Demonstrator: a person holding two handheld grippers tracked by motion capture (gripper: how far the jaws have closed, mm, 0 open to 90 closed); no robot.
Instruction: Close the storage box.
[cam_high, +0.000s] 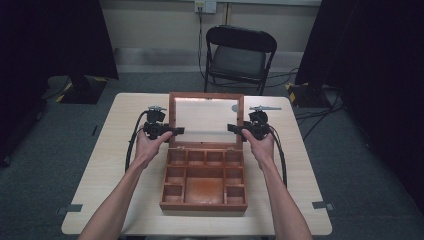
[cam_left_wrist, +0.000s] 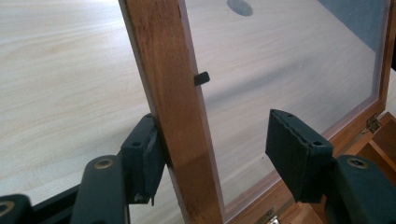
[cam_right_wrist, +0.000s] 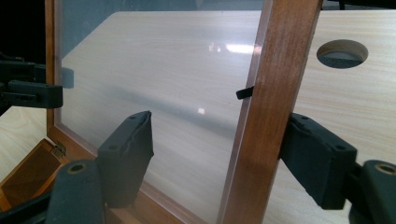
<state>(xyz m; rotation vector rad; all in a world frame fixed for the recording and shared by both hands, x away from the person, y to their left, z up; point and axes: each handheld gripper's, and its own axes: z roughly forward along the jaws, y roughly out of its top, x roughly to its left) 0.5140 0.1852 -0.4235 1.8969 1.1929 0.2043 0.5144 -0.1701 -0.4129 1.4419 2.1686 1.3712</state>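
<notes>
One wooden box (cam_high: 204, 186), reddish-brown, rectangular, with small square compartments around a larger middle one, sat mid-bench (cam_high: 102, 165) on pale wood-grain laminate. Its hinged lid (cam_high: 206, 119), a wood frame around a clear glossy pane, stood raised at the far side. Left tongs (cam_left_wrist: 219, 147) straddled the lid's left frame rail; the outer pad (cam_left_wrist: 144, 156) touched the wood, the inner one stood clear, no clamp. Right tongs (cam_right_wrist: 219, 149) likewise: outer pad (cam_right_wrist: 313, 154) against the right rail, the other off, released. Two tongs, two hands, one black folding chair (cam_high: 239, 55) behind.
</notes>
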